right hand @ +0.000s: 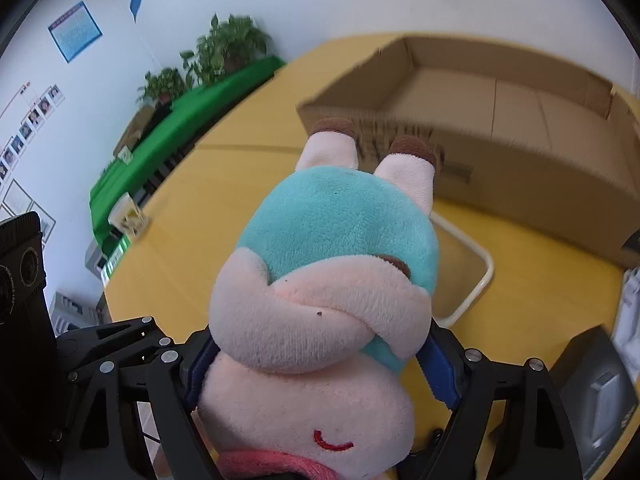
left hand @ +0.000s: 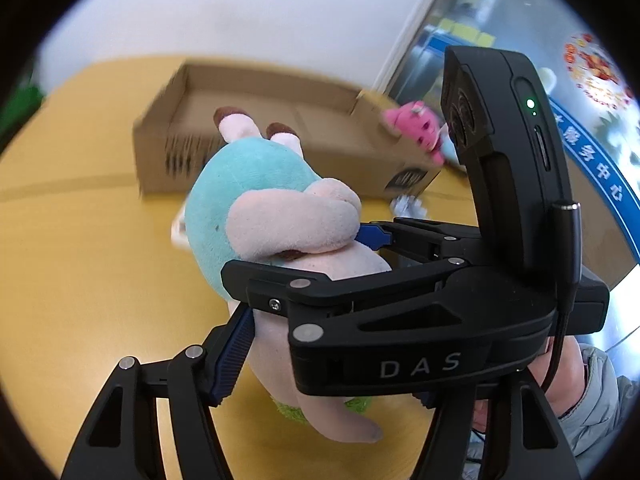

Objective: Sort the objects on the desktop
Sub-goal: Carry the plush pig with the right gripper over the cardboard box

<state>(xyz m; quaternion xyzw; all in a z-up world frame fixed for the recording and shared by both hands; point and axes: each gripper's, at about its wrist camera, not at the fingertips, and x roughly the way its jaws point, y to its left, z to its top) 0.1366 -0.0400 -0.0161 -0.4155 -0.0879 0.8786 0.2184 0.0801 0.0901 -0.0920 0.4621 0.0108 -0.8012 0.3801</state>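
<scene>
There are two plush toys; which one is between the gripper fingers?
The plush pig in the turquoise dress, pressed between both grippers' blue pads. The small pink plush sits apart, beside the cardboard box's right end, untouched.

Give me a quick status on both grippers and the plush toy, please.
Right gripper clamped on plush toy. Left gripper astride it too, grip unclear. Cardboard box ahead, path clear.

Both wrist views look steeply down past their own jaws, very close to the plush toy (left hand: 256, 204); the left view looks across the right gripper (left hand: 308, 272). Both share the cardboard box (right hand: 500, 120) and the yellow surface (right hand: 240, 200).
</scene>
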